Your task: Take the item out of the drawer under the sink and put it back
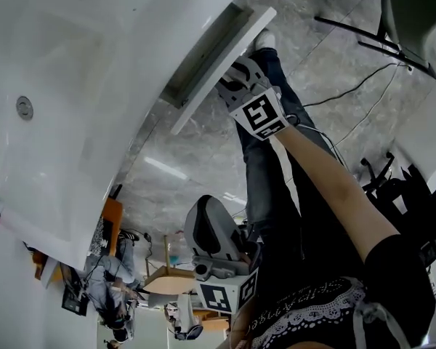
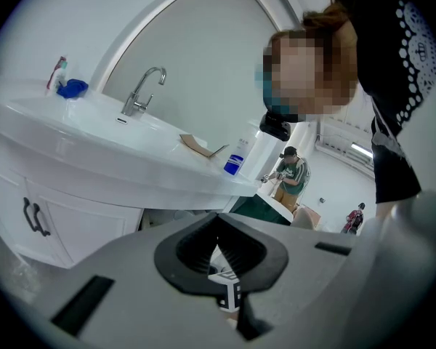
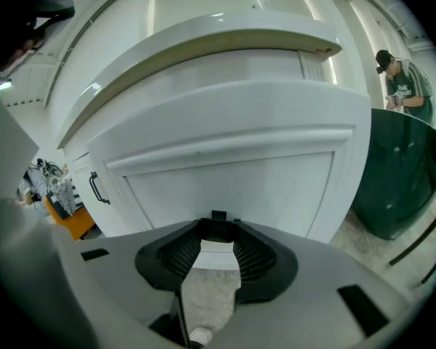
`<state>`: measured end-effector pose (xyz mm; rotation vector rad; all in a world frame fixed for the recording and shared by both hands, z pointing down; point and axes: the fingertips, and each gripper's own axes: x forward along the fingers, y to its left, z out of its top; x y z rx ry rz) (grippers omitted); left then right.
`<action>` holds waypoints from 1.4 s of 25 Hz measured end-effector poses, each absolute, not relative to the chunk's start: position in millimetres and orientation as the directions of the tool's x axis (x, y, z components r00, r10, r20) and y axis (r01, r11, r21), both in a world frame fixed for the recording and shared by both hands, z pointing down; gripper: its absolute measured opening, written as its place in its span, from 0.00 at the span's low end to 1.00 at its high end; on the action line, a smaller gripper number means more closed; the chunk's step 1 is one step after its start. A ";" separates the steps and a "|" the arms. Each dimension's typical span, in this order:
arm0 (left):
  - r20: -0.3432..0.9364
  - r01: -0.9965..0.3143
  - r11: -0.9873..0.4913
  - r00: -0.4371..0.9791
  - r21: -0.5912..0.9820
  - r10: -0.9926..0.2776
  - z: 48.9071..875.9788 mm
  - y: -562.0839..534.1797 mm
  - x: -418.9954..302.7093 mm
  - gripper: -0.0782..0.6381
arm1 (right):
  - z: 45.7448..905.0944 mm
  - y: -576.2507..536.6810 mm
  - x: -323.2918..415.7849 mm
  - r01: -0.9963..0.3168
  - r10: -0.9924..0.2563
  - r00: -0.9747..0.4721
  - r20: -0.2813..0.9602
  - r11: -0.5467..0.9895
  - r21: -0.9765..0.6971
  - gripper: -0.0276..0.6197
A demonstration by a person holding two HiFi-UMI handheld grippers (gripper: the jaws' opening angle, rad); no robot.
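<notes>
The white drawer (image 1: 225, 57) under the sink stands pulled out a little, with a narrow slot of its inside showing; no item is visible in it. Its flat front panel (image 3: 225, 173) fills the right gripper view. My right gripper (image 1: 229, 84) is close against the middle of that front. In its own view the right gripper (image 3: 218, 242) is open, with only floor and panel showing in the gap. A small black piece (image 3: 218, 215), perhaps the drawer's handle, sits just past the tips. My left gripper (image 1: 207, 227) hangs low, away from the drawer, and the left gripper (image 2: 218, 227) is shut and empty.
On the sink top (image 2: 94, 133) stand a tap (image 2: 142, 93), a blue cup (image 2: 71, 87) and a blue-labelled bottle (image 2: 236, 162). A cabinet door beside the drawer has a black handle (image 3: 98, 187). A dark green bin (image 3: 407, 173) stands at the right, and cables (image 1: 349, 93) cross the floor.
</notes>
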<state>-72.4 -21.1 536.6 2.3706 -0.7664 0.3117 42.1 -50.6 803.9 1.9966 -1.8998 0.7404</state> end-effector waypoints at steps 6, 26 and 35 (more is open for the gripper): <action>0.398 -0.597 -0.636 0.802 0.490 -0.446 536.4 -19.6 -72.9 0.12 | 803.9 -45.5 42.9 -0.986 -0.837 -0.006 0.547 -0.086 -0.144 0.27; 0.400 -0.597 -0.630 0.802 0.496 -0.444 537.2 -25.1 -67.6 0.12 | 806.9 -7.4 36.7 -0.986 -0.816 -0.032 0.577 -0.069 -0.152 0.27; 0.382 -0.586 -0.639 0.810 0.499 -0.444 531.2 -24.6 -61.8 0.12 | 808.6 -9.9 37.7 -0.988 -0.787 -0.047 0.615 -0.055 -0.145 0.27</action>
